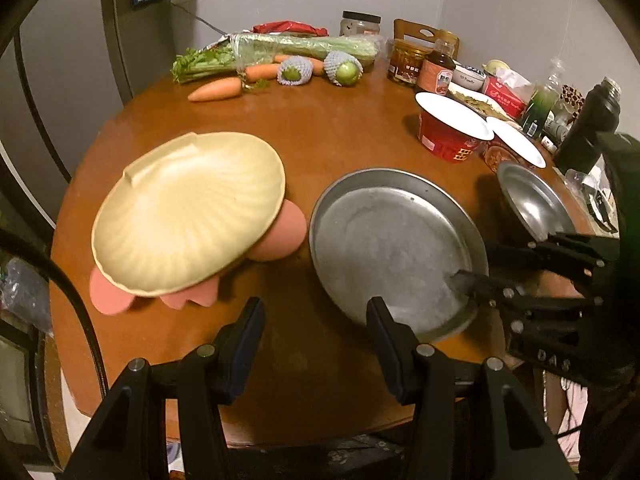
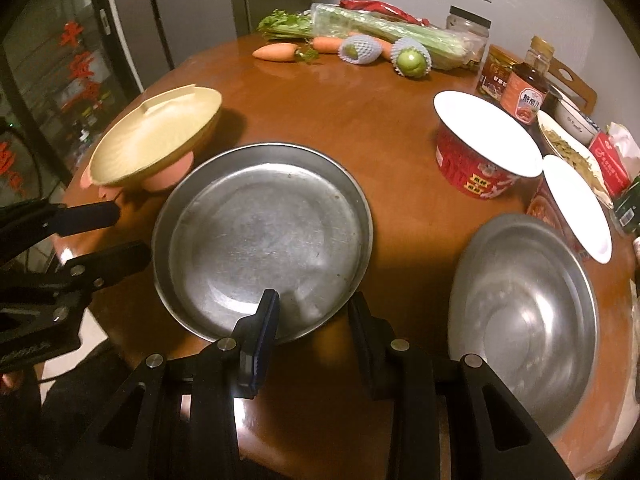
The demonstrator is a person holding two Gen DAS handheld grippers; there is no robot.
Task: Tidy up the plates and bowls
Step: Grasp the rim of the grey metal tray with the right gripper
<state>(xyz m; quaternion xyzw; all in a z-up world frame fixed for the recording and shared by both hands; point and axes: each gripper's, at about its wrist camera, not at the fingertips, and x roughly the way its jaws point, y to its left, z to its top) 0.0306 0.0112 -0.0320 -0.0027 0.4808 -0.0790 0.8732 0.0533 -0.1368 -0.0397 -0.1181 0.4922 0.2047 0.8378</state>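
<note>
Left wrist view: two grippers at a round wooden table (image 1: 340, 136) with plates and bowls.
Left of the steel plate (image 1: 394, 240) sits the cream shell plate (image 1: 188, 210) on pink pieces; the left gripper (image 1: 316, 320) gapes wide, empty; the right gripper (image 2: 314, 312) straddles the steel plate's near rim, jaws apart; the steel bowl (image 2: 524, 320) lies right.

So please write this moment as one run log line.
left gripper: open, holds nothing | right gripper: open, straddling near rim of flat steel pan | shell-shaped plate: on pink dish | steel bowl: on table
</note>
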